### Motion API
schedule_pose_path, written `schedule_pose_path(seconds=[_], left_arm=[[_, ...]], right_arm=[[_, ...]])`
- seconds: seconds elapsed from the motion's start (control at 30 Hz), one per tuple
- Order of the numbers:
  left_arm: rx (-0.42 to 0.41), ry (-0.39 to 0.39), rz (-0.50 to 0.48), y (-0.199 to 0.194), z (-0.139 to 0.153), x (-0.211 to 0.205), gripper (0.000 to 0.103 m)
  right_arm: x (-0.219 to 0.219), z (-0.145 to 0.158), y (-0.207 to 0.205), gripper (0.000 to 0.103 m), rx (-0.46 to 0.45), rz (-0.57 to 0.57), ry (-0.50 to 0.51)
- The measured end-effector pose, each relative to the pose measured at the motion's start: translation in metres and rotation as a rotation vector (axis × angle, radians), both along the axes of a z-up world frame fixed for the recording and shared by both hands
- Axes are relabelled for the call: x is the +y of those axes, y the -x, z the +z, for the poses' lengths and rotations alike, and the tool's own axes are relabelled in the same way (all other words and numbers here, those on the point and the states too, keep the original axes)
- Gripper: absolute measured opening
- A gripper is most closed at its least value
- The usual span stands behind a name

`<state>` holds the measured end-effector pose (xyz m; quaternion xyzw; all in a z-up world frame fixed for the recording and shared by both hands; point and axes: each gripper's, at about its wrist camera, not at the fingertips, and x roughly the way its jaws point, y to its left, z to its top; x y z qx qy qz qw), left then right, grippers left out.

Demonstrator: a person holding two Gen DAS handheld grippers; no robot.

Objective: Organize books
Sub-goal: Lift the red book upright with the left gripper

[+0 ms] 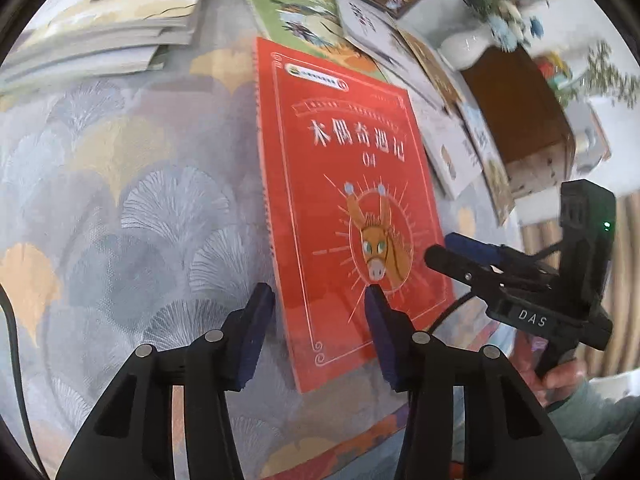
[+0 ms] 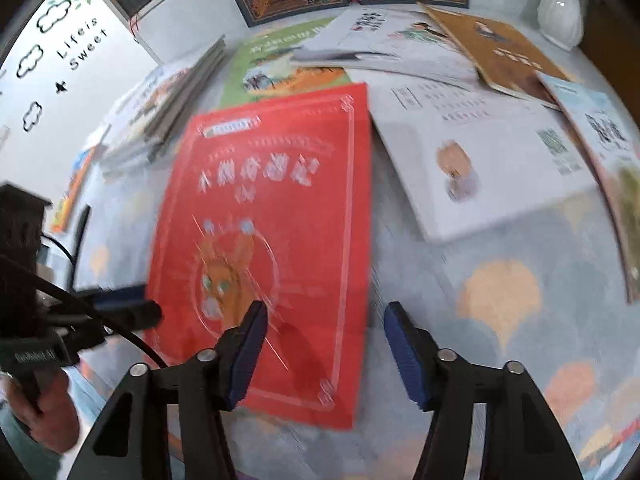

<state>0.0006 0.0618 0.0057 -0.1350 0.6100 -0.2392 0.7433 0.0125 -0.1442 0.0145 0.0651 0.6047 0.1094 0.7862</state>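
red book [image 1: 344,200] between left gripper [image 1: 320,336] and right gripper [image 1: 452,256]

One red book [image 1: 344,200], one white vase [image 2: 560,12], two tools [image 1: 316,328] [image 2: 326,344].

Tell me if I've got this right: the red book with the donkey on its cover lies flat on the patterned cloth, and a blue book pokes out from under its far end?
Nearly. The red book lies flat on the patterned cloth, but the book poking out beneath its far end is green, not blue. The left wrist view shows this most clearly.
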Motion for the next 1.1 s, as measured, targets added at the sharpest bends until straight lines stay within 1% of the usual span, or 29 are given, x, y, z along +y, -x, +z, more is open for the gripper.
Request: schedule_pose_path(seconds=[0.07,0.1,0.13,0.2,0.23,0.27,0.3,0.33,0.37,0.4,0.43,0.5,0.57,0.6,0.63,0.7,0.77,0.83,0.87,0.9,0.93,1.0,1.07,1.1], left_arm=[[-0.027,-0.044,-0.031,0.003,0.001,-0.009,0.045],[-0.039,-0.042,-0.038,0.004,0.002,-0.013,0.047],[-0.036,-0.011,-0.04,0.003,0.002,-0.013,0.048],[-0.019,0.048,-0.017,0.002,0.002,-0.008,0.048],[-0.011,0.097,0.001,0.002,0.004,-0.002,0.048],[-0.003,0.166,0.021,0.002,0.008,0.005,0.048],[0.009,0.283,0.053,0.002,0.012,0.015,0.048],[0.018,0.375,0.077,0.002,0.015,0.023,0.048],[0.027,0.448,0.098,0.001,0.017,0.028,0.048],[0.03,0.489,0.112,0.0,0.019,0.029,0.048],[0.027,0.481,0.114,-0.001,0.019,0.026,0.048],[0.026,0.377,0.107,-0.001,0.012,0.014,0.048],[0.042,0.251,0.098,-0.001,-0.001,0.003,0.037],[0.048,0.198,0.095,0.0,-0.008,-0.005,0.027],[0.055,0.181,0.09,0.001,-0.011,-0.008,0.018],[0.057,0.174,0.095,0.003,-0.015,-0.015,0.017],[0.056,0.213,0.104,0.003,-0.01,-0.017,0.014],[0.062,0.302,0.117,-0.001,-0.003,-0.016,0.014],[0.08,0.366,0.128,-0.006,0.0,-0.013,0.014],[0.093,0.411,0.137,-0.01,0.003,-0.012,0.014],[0.106,0.452,0.141,-0.013,0.003,-0.013,0.014],[0.131,0.528,0.155,-0.021,0.004,-0.009,0.014],[0.16,0.594,0.168,-0.029,0.006,-0.013,0.014],[0.175,0.607,0.175,-0.033,0.005,-0.015,0.014]], right_arm=[[0.001,0.001,0.007,0.052,-0.017,-0.01,0.007],[0.004,0.001,0.008,0.051,-0.021,-0.002,0.014],[0.006,0.002,0.007,0.052,-0.028,-0.002,0.039],[0.004,0.002,0.007,0.052,-0.028,-0.002,0.031],[-0.002,0.001,0.007,0.052,-0.022,-0.018,-0.005],[-0.006,0.001,0.006,0.052,-0.016,-0.033,-0.037],[-0.011,0.0,0.005,0.052,-0.007,-0.052,-0.073],[-0.018,-0.001,0.005,0.052,0.005,-0.077,-0.119],[-0.02,-0.002,0.005,0.052,0.009,-0.09,-0.144],[-0.022,-0.002,0.005,0.052,0.015,-0.1,-0.163],[-0.021,-0.002,0.005,0.052,0.016,-0.103,-0.165],[-0.018,-0.001,0.006,0.052,0.012,-0.092,-0.153],[-0.012,0.001,0.007,0.052,0.007,-0.081,-0.136],[-0.011,0.001,0.008,0.052,0.006,-0.079,-0.133],[-0.011,0.001,0.009,0.052,0.007,-0.078,-0.134],[-0.014,0.0,0.006,0.052,0.019,-0.082,-0.153],[-0.022,-0.001,0.005,0.052,0.053,-0.101,-0.201],[-0.036,-0.001,0.003,0.052,0.096,-0.135,-0.286],[-0.045,-0.002,0.004,0.053,0.118,-0.157,-0.35],[-0.052,-0.003,0.005,0.054,0.132,-0.18,-0.403],[-0.059,-0.004,0.005,0.058,0.141,-0.204,-0.453],[-0.071,-0.006,0.005,0.063,0.15,-0.25,-0.547],[-0.074,-0.012,0.004,0.063,0.172,-0.263,-0.618],[-0.072,-0.016,0.002,0.063,0.184,-0.267,-0.652]])
